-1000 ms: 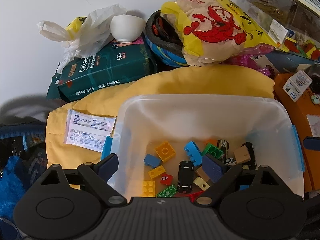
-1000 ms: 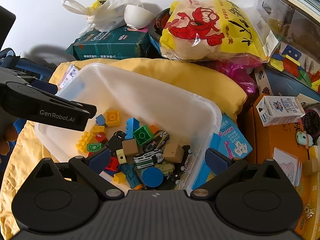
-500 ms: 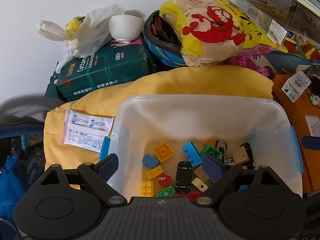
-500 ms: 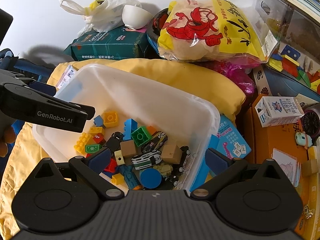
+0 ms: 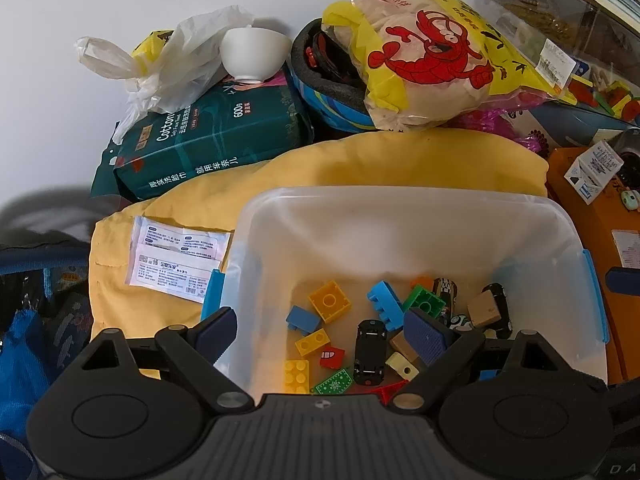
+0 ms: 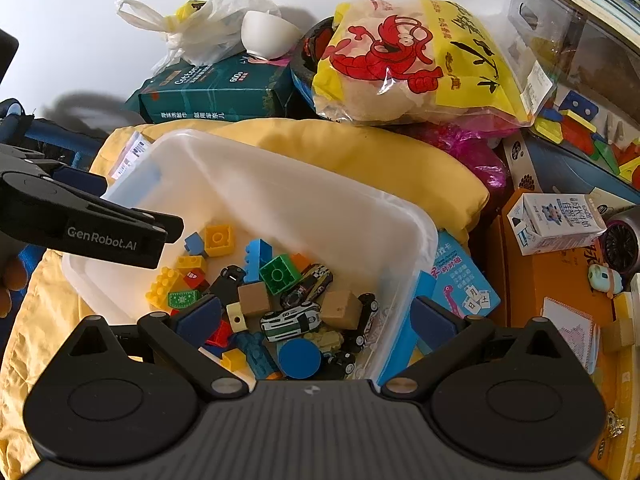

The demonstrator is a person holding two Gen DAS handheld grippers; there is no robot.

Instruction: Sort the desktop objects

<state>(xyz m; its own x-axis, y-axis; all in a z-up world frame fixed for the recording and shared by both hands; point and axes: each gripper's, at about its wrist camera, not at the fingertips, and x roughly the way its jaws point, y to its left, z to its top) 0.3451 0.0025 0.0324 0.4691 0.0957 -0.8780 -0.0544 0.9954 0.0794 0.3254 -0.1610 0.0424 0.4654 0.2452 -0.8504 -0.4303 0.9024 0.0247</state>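
Both hand-held grippers, left (image 5: 320, 330) and right (image 6: 316, 316), hover wide open and empty over the toy bin (image 5: 400, 216).

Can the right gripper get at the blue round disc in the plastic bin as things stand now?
Probably yes. The right gripper is open above the bin, and the blue disc lies uncovered on top of the toys, just below it.

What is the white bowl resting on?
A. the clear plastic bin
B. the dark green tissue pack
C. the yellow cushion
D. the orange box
B: the white bowl stands on top of the dark green tissue pack, behind the yellow cushion.
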